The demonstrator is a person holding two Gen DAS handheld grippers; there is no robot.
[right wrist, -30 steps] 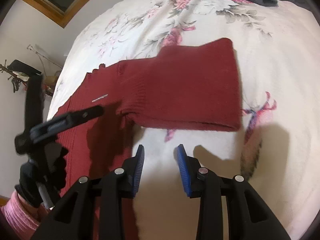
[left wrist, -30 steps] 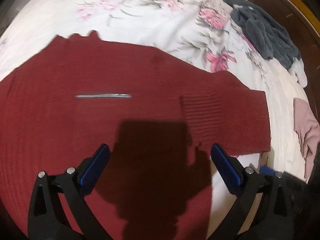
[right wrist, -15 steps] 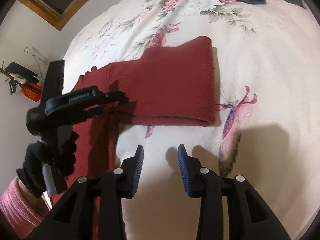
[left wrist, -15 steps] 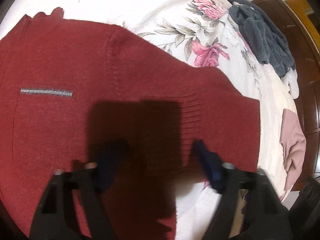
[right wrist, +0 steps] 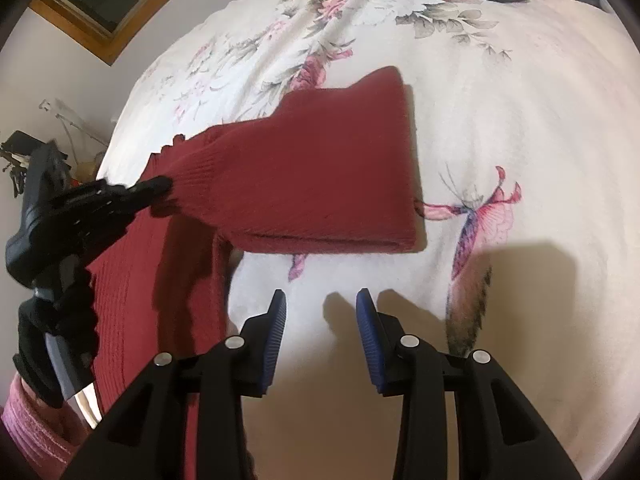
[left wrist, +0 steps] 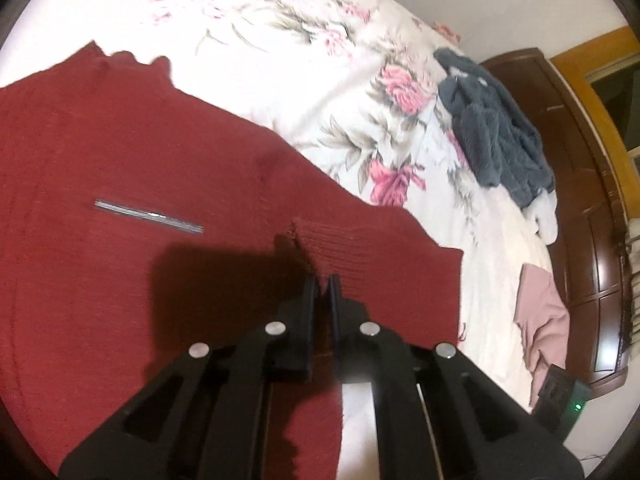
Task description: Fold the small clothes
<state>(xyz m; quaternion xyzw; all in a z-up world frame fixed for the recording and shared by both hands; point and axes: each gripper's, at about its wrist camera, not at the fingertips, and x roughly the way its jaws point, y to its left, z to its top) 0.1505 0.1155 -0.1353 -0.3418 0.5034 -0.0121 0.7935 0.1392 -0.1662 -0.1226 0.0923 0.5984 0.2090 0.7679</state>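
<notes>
Sweater: a dark red knitted sweater [left wrist: 120, 160] lies spread on the bed, with one sleeve [right wrist: 320, 176] folded back so its ribbed cuff [left wrist: 352, 248] rests on the body part.
Silver strip: a thin silver bar [left wrist: 149, 216] is seen on the chest of the sweater, near the cuff but apart from it.
Left gripper: the left gripper [left wrist: 322, 288] has its two fingers pressed almost together – they pinch the red knit at the edge of the cuff.
Right gripper: the right gripper [right wrist: 322, 308] is above the bare bed cover, just beside the folded sleeve; its blue pads [right wrist: 278, 320] stand well apart and hold nothing.
Bed: a white cover with pink flowers [right wrist: 500, 100].
Other clothes: a dark grey fluffy garment [left wrist: 492, 144] and a dusty pink cloth [left wrist: 544, 316] lie near the far edge – well apart from the sweater.
Person: a pink sleeve [right wrist: 28, 432] and a black glove [right wrist: 44, 344] hold the left gripper's handle.
</notes>
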